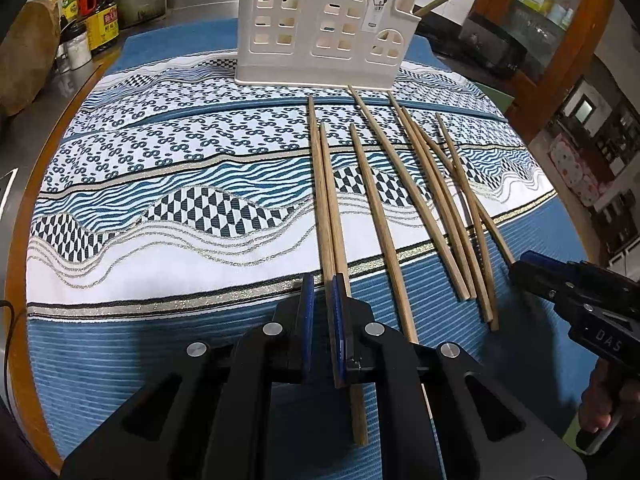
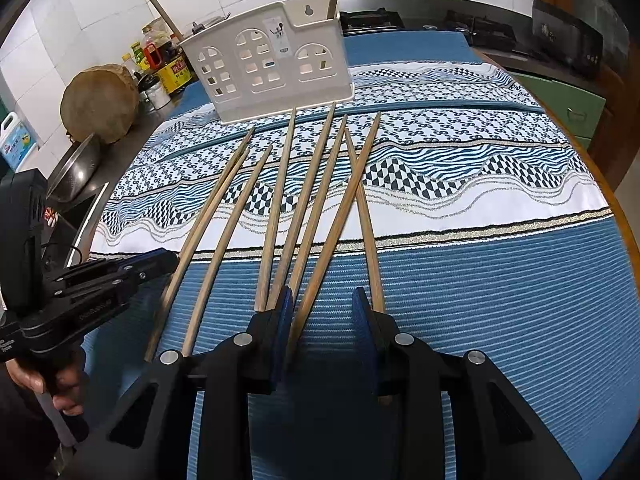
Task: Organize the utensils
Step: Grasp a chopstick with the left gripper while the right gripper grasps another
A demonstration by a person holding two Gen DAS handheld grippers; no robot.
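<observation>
Across the blue patterned cloth (image 1: 160, 208), we keep our left gripper (image 1: 320, 294) clamped squarely on one brown wooden chopstick (image 1: 322, 208), while our right gripper (image 2: 324, 304), parted, straddles another chopstick (image 2: 340, 216) before the white house-shaped plastic holder (image 1: 320, 28).

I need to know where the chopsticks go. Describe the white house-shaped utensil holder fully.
The white house-shaped utensil holder looks like moulded cream-white plastic, its front wall pierced by three arched windows with small square panes. A small printed sticker sits on the front, and the raised back panel has a keyhole hanging slot. It stands upright at the far side of the blue and white patterned tablecloth, beyond the loose wooden chopsticks. Two wooden sticks already poke out of its top. Neither gripper touches it.
</observation>
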